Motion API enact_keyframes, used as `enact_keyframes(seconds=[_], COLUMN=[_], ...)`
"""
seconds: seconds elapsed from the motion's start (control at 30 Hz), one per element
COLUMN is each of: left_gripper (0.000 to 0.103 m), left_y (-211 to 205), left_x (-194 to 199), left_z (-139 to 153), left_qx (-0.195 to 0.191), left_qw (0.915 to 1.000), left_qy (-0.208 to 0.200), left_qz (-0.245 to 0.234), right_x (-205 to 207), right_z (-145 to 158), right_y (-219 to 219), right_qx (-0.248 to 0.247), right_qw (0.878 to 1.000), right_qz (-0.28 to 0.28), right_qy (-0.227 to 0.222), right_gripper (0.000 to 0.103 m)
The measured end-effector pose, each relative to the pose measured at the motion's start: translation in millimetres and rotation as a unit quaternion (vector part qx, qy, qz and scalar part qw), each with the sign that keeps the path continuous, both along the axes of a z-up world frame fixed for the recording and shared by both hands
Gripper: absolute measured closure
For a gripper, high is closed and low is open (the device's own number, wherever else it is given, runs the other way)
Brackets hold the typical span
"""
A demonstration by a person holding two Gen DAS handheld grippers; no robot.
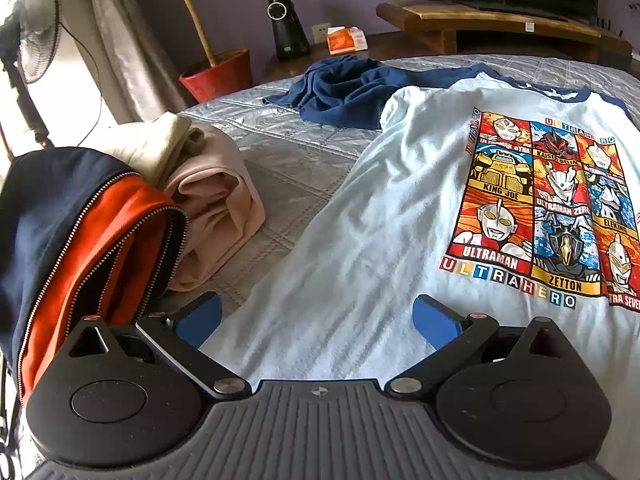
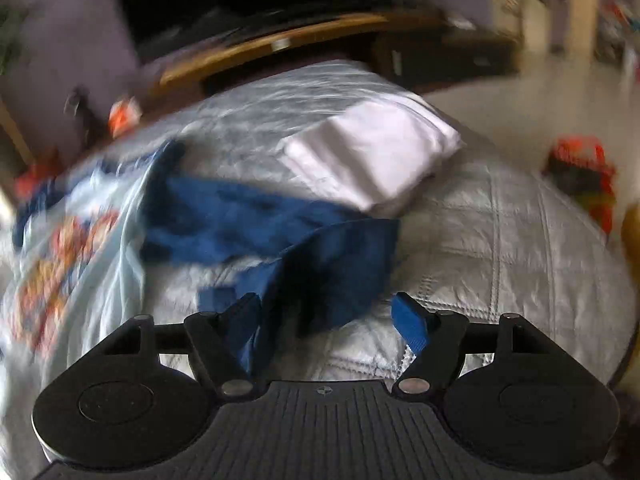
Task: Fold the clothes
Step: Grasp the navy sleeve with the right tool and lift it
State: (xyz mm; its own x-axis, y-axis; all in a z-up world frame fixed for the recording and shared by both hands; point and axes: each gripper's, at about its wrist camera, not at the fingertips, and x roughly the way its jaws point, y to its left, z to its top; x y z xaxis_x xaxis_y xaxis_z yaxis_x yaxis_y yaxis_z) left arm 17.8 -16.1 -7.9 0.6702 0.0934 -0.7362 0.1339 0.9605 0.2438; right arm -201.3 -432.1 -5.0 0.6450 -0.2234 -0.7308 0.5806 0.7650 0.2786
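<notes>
A white T-shirt (image 1: 360, 208) with navy sleeves and a colourful cartoon print (image 1: 540, 208) lies spread face up on the quilted grey bed (image 1: 288, 160). My left gripper (image 1: 318, 320) is open just above the shirt's near hem, with only cloth below the gap. The right wrist view is blurred. In it the shirt (image 2: 80, 248) is at the left, and its navy sleeve (image 2: 320, 256) reaches down between the fingers of my right gripper (image 2: 328, 316). That gripper is open; the sleeve's edge brushes the left finger (image 2: 244, 316).
A navy and orange backpack (image 1: 80, 240) stands unzipped at the left beside a pile of pink and cream clothes (image 1: 212, 200). Crumpled navy cloth (image 1: 336, 88) lies at the far side. A folded white garment (image 2: 372, 152) rests on the bed beyond the sleeve. A fan (image 1: 34, 28) and a red pot (image 1: 218, 74) stand beside the bed.
</notes>
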Motion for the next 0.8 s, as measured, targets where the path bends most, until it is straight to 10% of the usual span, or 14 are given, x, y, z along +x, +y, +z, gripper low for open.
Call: enact_keyframes(seconds=[0.27, 0.33, 0.53, 0.8], left_gripper=[0.001, 0.001, 0.000, 0.001], left_y=[-2, -3, -3, 0], left_x=[-1, -2, -1, -1], left_z=[-1, -1, -1, -1], left_qx=[0.005, 0.008, 0.004, 0.002], left_qw=[1.0000, 0.9999, 1.0000, 1.0000], left_qy=[-0.005, -0.006, -0.005, -0.004], left_qz=[-0.005, -0.008, -0.005, -0.002], right_x=[5, 9, -18, -40], right_z=[-17, -23, -2, 110], right_y=[37, 40, 24, -11], right_qx=[0.009, 0.010, 0.048, 0.057], right_qw=[0.998, 0.997, 0.997, 0.979], right_qz=[0.059, 0.072, 0.040, 0.016], right_qy=[0.001, 0.013, -0.045, -0.197], right_gripper=[0.038, 0.098, 0.099, 0.099])
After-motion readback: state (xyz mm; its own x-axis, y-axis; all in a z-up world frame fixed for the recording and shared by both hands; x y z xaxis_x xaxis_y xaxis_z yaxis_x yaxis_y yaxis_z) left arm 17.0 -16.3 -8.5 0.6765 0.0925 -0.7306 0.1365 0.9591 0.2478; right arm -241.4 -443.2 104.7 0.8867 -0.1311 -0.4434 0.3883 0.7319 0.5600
